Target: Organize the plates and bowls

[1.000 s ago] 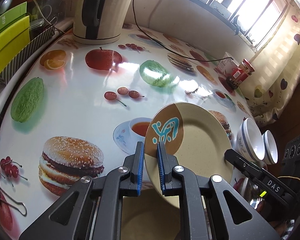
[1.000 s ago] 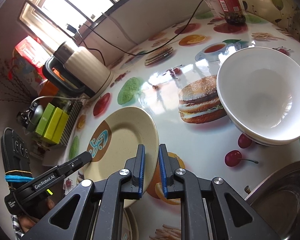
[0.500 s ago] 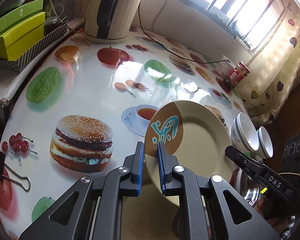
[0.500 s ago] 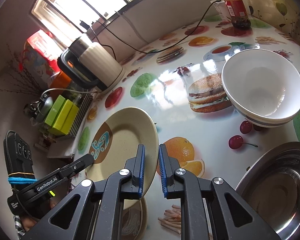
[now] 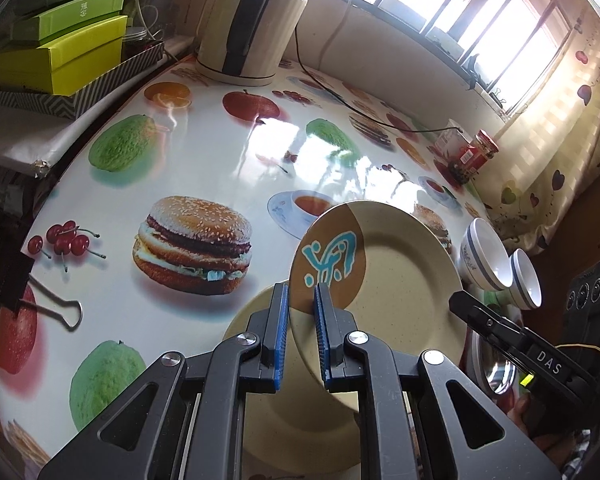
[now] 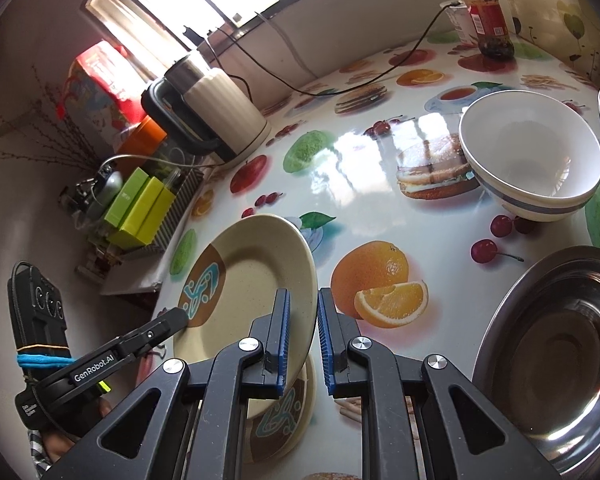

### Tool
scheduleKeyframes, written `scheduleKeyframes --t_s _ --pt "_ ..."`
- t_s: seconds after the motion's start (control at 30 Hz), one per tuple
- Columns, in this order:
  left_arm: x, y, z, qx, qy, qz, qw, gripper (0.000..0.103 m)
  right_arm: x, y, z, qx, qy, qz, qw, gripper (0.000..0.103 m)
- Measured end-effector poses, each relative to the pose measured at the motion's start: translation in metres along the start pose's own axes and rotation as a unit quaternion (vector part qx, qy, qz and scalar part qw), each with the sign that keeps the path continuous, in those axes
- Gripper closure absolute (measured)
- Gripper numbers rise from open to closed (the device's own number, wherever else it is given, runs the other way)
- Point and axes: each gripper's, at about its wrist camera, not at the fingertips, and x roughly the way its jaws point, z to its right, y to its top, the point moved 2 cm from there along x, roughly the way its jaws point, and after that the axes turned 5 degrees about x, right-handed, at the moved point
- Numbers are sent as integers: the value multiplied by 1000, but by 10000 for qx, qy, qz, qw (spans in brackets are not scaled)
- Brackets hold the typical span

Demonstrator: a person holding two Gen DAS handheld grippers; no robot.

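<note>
Two grippers, left gripper [image 5: 301, 330] and right gripper [image 6: 302, 330], each clamp narrowly on opposite rims of one tilted beige plate [image 5: 396, 280]. Beneath it lies a second plate [image 5: 300, 428]; a white bowl [image 6: 530, 156] sits at two o'clock.

You see a round cream plate [image 5: 400, 280] with a brown patch bearing a teal squiggle, at twelve o'clock above blue-padded black fingers [image 5: 281, 336]; white glossy tablecloth [image 5: 220, 152] prints burgers, fruit.

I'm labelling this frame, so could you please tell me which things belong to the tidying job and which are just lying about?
Part of the job:
- held plate
- second plate beneath it
- white bowls
- steel basin

Just lying about:
- kettle
- sauce jar
- green boxes
- binder clip
</note>
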Motion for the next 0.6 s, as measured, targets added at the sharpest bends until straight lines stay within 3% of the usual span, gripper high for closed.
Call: scheduleKeyframes --t_s 0.6 --pt "-12 -33 -19 -261 74 14 9996 89 3 -27 -10 -259 44 -229 9994 89"
